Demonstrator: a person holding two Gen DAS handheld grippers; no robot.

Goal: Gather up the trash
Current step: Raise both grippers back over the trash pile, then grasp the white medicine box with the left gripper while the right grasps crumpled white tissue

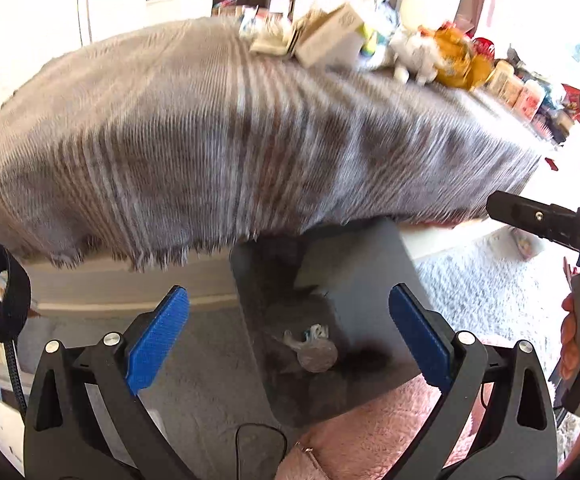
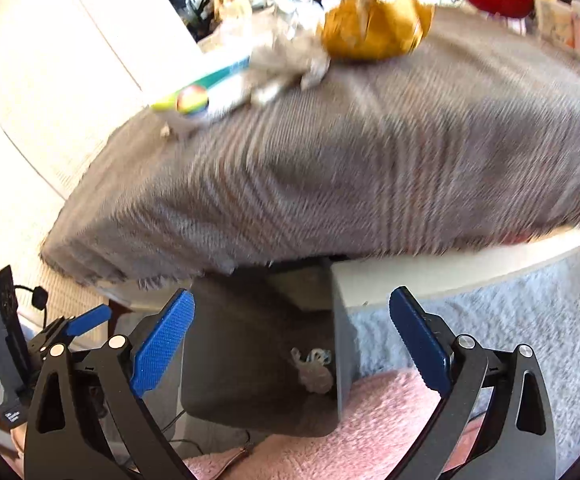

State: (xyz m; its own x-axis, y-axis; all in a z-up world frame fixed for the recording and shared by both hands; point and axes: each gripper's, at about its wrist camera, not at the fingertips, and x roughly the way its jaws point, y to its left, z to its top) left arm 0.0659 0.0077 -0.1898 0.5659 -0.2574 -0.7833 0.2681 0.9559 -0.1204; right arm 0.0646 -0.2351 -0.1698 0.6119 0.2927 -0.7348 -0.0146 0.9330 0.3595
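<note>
While both jaws stand wide and empty, the left gripper (image 1: pixel 289 336) and right gripper (image 2: pixel 290 340) hang above the open grey plastic bin (image 1: pixel 370 280). One crumpled clear wrapper (image 1: pixel 315 350) lies inside, at six o'clock from the grey striped blanket (image 1: pixel 210 140).

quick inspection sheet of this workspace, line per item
surface: grey striped blanket draped over a low table, fringe hanging off the near edge; both views blurred
job's things: grey bin on the floor below that edge, a crumpled clear wrapper lying inside
clutter: yellow bag, crumpled foil, a cardboard box and packets along the far side of the blanket
grippers: left gripper and right gripper both open, empty, above the bin
cables: thin black cable near the floor under the left gripper
surroundings: pale shaggy rug, pink fleece nearest the cameras
</note>
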